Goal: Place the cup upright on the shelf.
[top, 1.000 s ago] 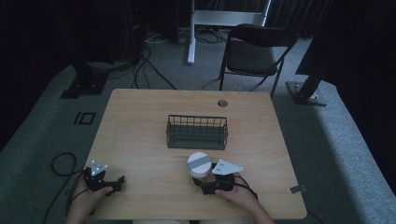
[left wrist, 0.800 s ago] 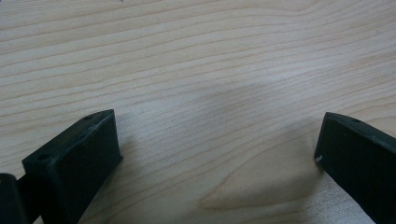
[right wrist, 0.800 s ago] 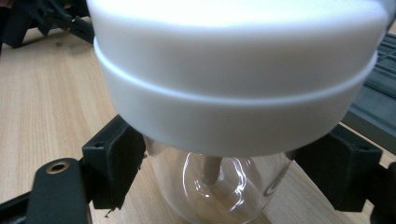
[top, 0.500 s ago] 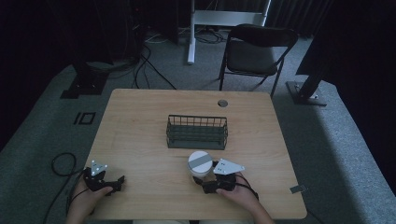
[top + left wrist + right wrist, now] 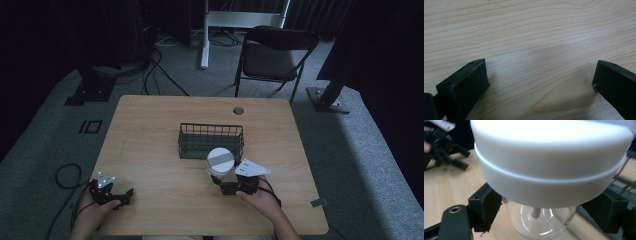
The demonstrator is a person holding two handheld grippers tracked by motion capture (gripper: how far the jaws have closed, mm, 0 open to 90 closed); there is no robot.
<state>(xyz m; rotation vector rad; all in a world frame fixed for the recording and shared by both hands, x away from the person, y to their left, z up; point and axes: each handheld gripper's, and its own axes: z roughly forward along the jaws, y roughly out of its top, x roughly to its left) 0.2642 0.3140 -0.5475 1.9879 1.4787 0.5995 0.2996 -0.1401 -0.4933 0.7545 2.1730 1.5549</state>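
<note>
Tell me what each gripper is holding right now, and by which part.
The right gripper grips the jar by its clear glass body, just under the white lid. The left gripper is open, holding nothing.

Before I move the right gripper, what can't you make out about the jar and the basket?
- Jar base: right gripper view, cut off by the bottom edge; high view, hidden under its white lid.
- Jar contents: glass blurred, unclear.
- Right gripper jaw contact: hidden beneath the lid's overhang.
- Wire basket interior: high view, too small and dark.

Each black tool carries blocky jaws, a grey three-cornered plate and a trailing black cable.
</note>
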